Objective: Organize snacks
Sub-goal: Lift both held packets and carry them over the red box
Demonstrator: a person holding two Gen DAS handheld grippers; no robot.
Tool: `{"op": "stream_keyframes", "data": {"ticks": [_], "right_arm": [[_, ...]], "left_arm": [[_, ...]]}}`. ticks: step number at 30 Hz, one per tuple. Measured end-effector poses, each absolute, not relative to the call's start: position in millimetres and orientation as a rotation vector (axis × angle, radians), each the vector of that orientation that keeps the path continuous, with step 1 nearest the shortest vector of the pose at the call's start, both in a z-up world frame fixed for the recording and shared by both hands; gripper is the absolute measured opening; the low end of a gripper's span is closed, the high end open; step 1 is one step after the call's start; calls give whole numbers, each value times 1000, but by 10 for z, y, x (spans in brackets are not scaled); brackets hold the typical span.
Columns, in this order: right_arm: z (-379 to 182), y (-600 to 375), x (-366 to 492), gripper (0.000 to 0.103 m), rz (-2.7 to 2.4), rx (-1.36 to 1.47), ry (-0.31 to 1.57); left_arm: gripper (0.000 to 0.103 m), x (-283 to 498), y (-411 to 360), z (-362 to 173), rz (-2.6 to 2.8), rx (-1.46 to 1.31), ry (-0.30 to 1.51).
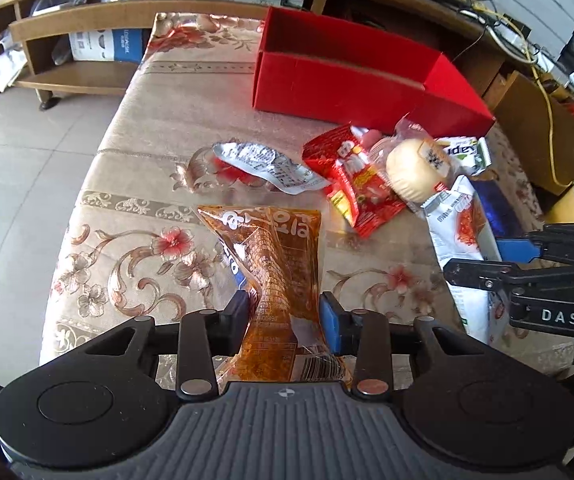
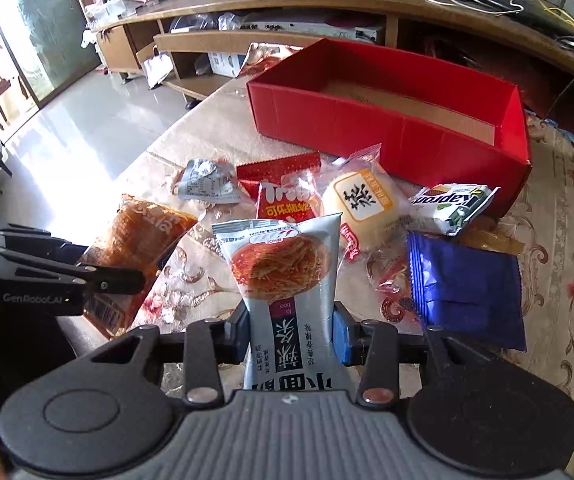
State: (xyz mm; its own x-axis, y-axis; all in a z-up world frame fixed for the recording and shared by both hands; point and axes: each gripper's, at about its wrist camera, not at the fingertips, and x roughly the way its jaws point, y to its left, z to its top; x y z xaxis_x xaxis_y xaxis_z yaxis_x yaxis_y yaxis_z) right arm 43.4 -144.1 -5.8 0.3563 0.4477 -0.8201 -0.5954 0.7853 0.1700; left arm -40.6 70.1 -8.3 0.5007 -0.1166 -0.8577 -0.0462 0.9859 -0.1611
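My left gripper (image 1: 285, 304) is shut on the lower part of an orange-brown snack packet (image 1: 271, 248), which is lifted a little off the flowered tablecloth. My right gripper (image 2: 291, 320) is shut on a silver packet with a noodle picture (image 2: 283, 264), pads pressed on both its sides. Each gripper shows at the edge of the other's view: the right gripper (image 1: 487, 258) with the silver packet (image 1: 459, 224), and the orange-brown packet (image 2: 139, 228) at left. An open red box (image 1: 347, 84) (image 2: 367, 128) stands behind, with only its brown floor showing inside.
Between the grippers and the box lie a crumpled silver packet (image 2: 207, 184), a red packet (image 2: 287, 200), a wrapped bun (image 2: 363, 200), a green-and-white packet (image 2: 455, 208) and a blue packet (image 2: 471, 292). The table edge (image 1: 99, 152) drops to tiled floor at left. A wooden shelf unit (image 1: 87, 24) stands behind.
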Motion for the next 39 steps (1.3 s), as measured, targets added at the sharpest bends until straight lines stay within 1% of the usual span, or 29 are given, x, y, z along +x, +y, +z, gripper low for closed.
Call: {"op": "stream_keyframes", "data": {"ticks": [12,20,30,39], "right_arm": [[66,-1567,369,40,658,-97,991],[255,-1659,411,40,619,-47,935],[564,-1664,664,40,587,11,855],[536,-1709,1080,40,517,47,870]], "left_arm": [[46,-445,579,93,-121,-190,995],[46,-365,524,290,-134,-191,930],[46,-28,407,632,-146,-159,823],[46,449,349,566,-189,-188,803]]}}
